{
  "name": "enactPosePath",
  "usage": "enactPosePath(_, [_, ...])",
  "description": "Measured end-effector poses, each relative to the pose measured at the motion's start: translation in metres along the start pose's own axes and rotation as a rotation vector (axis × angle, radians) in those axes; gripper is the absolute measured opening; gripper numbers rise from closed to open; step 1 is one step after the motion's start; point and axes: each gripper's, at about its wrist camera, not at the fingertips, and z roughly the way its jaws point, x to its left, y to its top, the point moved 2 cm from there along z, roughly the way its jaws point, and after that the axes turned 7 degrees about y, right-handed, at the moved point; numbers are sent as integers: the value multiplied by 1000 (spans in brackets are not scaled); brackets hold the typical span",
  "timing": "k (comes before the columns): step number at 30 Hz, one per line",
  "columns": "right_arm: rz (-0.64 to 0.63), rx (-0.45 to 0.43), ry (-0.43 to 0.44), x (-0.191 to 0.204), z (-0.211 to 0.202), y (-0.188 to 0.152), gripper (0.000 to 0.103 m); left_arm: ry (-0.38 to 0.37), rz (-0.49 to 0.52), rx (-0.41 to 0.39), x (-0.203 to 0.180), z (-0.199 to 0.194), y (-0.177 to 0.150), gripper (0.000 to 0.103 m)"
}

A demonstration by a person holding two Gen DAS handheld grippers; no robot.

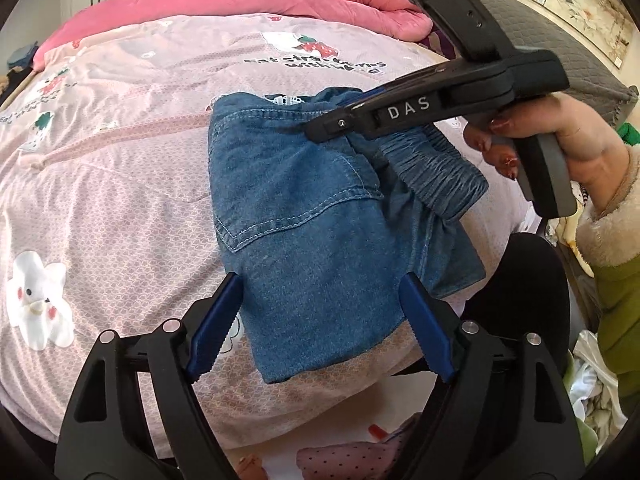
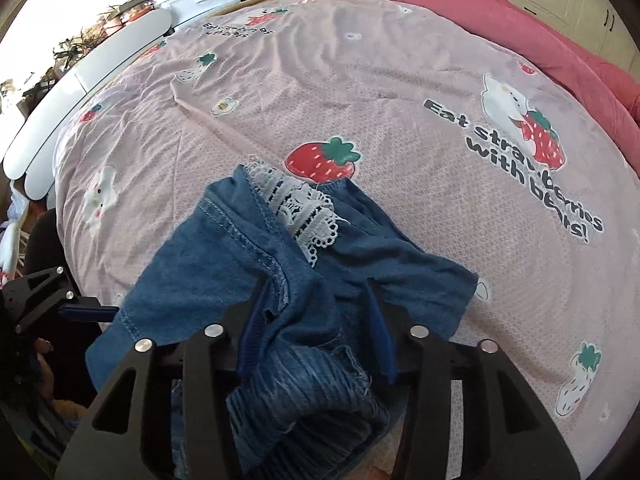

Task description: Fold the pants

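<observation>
Left gripper (image 1: 320,320) is hanging spread wide above the near edge of the folded denim pants (image 1: 320,208), gripping nothing. The pants are lying on the pink strawberry-print bedsheet (image 1: 120,200). Right gripper (image 2: 316,320) is pinching the bunched denim by the elastic waistband (image 2: 308,392); white lace trim (image 2: 296,208) is peeking beyond.
</observation>
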Motion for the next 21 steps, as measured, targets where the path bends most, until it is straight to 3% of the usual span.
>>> enactPosePath(6, [15, -23, 12, -2, -4, -2, 57, -7, -4, 6, 2, 1, -1, 74])
enactPosePath(10, [49, -66, 33, -3, -20, -2, 74, -12, -7, 9, 2, 1, -1, 75])
enactPosePath(21, [89, -147, 50, -4, -53, -11, 86, -18, -16, 5, 8, -4, -1, 76])
